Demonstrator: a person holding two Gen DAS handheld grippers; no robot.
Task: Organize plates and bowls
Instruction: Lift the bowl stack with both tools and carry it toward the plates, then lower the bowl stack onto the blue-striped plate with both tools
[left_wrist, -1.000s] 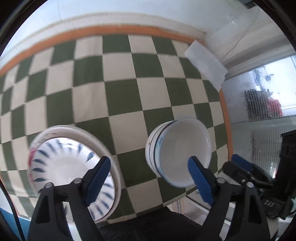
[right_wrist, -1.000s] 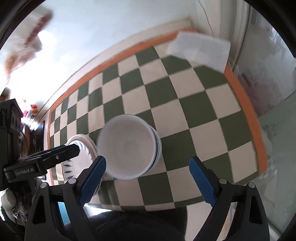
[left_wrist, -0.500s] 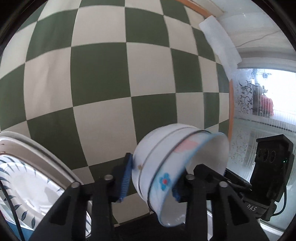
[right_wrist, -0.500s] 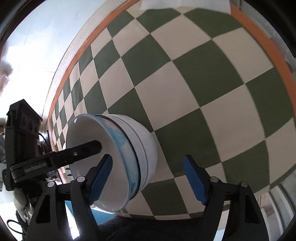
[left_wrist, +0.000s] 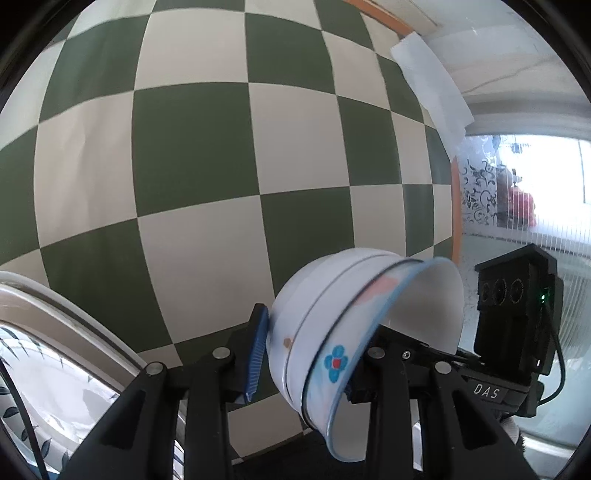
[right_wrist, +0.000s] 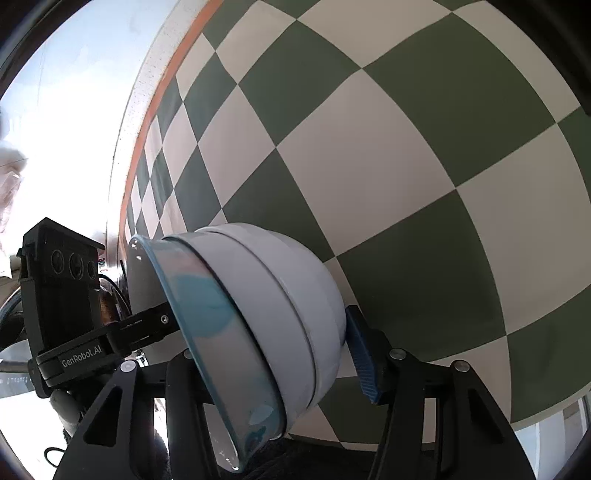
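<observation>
Bowls (left_wrist: 332, 332), two nested and tipped on their side, are seen closest to both cameras, lying on the checkered bench (left_wrist: 207, 155) near its front edge. Left tongs (left_wrist: 306, 354) are closed on the stack: the left blue pad (left_wrist: 256, 354) is pressed against the base of the outer white bowl, while the other finger reaches inside the inner, blue-rimmed bowl with the flower mark. Right tongs (right_wrist: 269, 354) are noted closing around the same bowls (right_wrist: 258, 314); the right blue pad (right_wrist: 360, 358) sits at the outer bowl's base, contact uncertain, and the opposite pad is hidden behind the rim. Each tool is visible from the other's camera. Plate (left_wrist: 55, 350) with blue leaf pattern is recorded just left of the stack. Farther off, a white sheet (left_wrist: 432, 81) lies over the bench's far right corner.
</observation>
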